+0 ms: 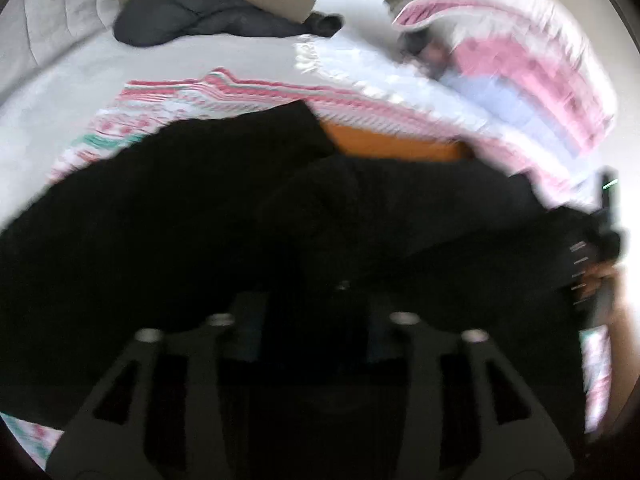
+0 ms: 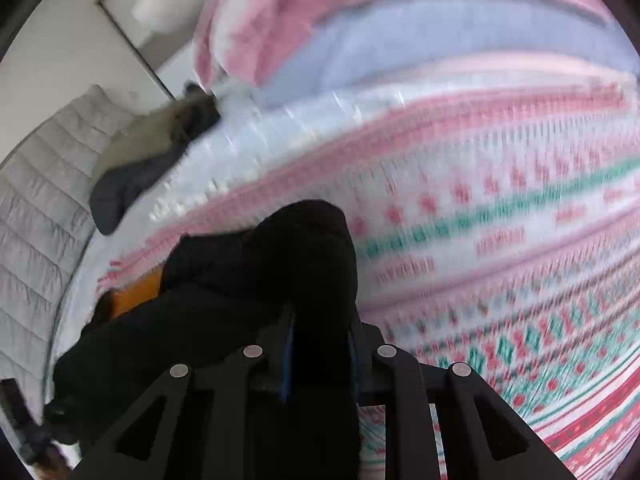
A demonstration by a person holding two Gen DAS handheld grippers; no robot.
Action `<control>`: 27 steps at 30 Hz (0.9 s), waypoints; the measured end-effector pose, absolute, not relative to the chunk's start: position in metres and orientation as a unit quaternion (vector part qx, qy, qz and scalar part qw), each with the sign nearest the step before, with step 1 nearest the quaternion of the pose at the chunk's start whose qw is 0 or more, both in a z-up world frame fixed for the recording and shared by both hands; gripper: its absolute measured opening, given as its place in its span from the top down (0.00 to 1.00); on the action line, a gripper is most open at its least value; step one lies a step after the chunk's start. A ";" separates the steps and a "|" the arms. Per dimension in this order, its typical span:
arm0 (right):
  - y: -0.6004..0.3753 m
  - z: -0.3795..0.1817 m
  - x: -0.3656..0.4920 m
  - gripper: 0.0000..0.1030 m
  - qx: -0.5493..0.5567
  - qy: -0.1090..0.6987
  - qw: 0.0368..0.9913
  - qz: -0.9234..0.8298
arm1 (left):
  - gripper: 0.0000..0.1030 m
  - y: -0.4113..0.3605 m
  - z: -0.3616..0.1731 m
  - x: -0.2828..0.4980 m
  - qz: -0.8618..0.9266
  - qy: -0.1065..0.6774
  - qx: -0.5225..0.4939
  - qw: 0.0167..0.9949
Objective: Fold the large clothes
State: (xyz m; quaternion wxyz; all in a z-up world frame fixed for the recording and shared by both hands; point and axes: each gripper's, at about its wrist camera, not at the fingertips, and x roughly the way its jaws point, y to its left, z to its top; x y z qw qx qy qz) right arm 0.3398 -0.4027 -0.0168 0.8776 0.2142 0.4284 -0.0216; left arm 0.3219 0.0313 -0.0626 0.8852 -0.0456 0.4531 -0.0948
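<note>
Garment (image 2: 280, 280), black, orange lining showing, spread over the patterned blanket (image 2: 500, 220) on the bed. Right tongs (image 2: 320, 360) clamped on a bunched fold, likely for carrying across. Left tongs (image 1: 316, 344) buried in dark cloth; clamped or apart, cannot tell.

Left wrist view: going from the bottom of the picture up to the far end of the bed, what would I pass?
Left gripper → black garment → orange lining → pink, white and green patterned blanket → plain white sheet → dark grey and tan jacket.
</note>
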 end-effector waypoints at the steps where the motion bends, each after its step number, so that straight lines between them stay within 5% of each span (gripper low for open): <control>1: -0.400 -0.015 0.336 0.71 0.206 0.422 0.883 -0.026 | 0.45 0.031 -0.057 0.317 -0.086 0.438 -0.033 0.894; 5: -0.395 0.006 0.308 0.55 0.174 0.407 0.896 -0.011 | 0.42 0.038 -0.035 0.302 -0.093 0.402 -0.030 0.910; 8: -0.383 0.027 0.266 0.27 0.112 0.393 0.912 0.028 | 0.42 0.040 -0.021 0.295 -0.090 0.377 -0.026 0.921; 15: -0.338 0.020 0.212 0.25 -0.031 0.401 0.912 0.080 | 0.36 0.014 -0.011 0.299 -0.129 0.343 -0.027 0.930; 17: -0.326 0.011 0.222 0.32 -0.074 0.405 0.911 0.042 | 0.36 0.001 -0.019 0.306 -0.165 0.343 -0.036 0.924; 18: -0.322 0.008 0.228 0.70 -0.083 0.406 0.910 0.031 | 0.36 -0.003 -0.024 0.310 -0.168 0.349 -0.038 0.921; 19: -0.319 0.008 0.232 0.79 -0.080 0.402 0.911 0.041 | 0.36 -0.008 -0.033 0.314 -0.167 0.359 -0.041 0.917; 23: -0.334 0.008 0.224 0.81 -0.061 0.383 0.922 -0.007 | 0.36 -0.019 -0.077 0.320 -0.166 0.422 -0.018 0.891; 27: -0.331 -0.015 0.214 0.75 -0.094 0.439 0.894 -0.005 | 0.35 -0.018 -0.072 0.304 -0.160 0.406 0.011 0.900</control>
